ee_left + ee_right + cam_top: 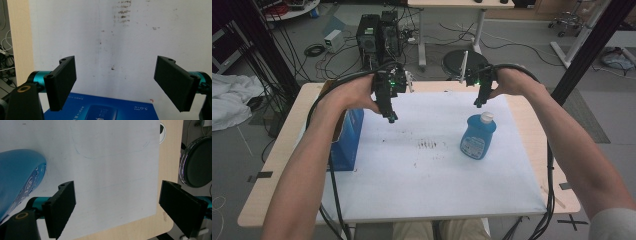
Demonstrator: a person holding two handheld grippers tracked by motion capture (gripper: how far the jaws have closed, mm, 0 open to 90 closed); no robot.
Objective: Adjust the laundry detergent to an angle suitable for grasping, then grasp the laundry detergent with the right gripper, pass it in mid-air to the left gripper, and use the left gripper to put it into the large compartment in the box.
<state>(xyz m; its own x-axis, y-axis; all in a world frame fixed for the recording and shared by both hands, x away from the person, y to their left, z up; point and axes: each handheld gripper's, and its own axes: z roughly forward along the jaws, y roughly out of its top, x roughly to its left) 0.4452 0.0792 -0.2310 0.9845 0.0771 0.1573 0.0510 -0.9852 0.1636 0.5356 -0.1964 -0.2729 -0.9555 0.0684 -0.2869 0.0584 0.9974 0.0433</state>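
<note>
A blue bottle [478,136] with a white cap stands upright on the white mat [432,170], right of centre. A blue box [347,140] stands at the mat's left edge. My left gripper [391,117] hangs above the mat's far left part, just right of the box, jaws wide open and empty. In the left gripper view the box top [100,110] lies below my open left gripper [116,82]. My right gripper [479,104] hovers above and behind the bottle, open and empty. The right gripper view has the bottle's side [17,175] at far left, beside the open right gripper [117,207].
The mat carries dark smudges [428,145] at its centre. The wooden table [267,200] shows around the mat. Behind the table stand computer towers [377,37], cables and a round black stool [458,62]. A white cloth [232,97] lies on the floor at left.
</note>
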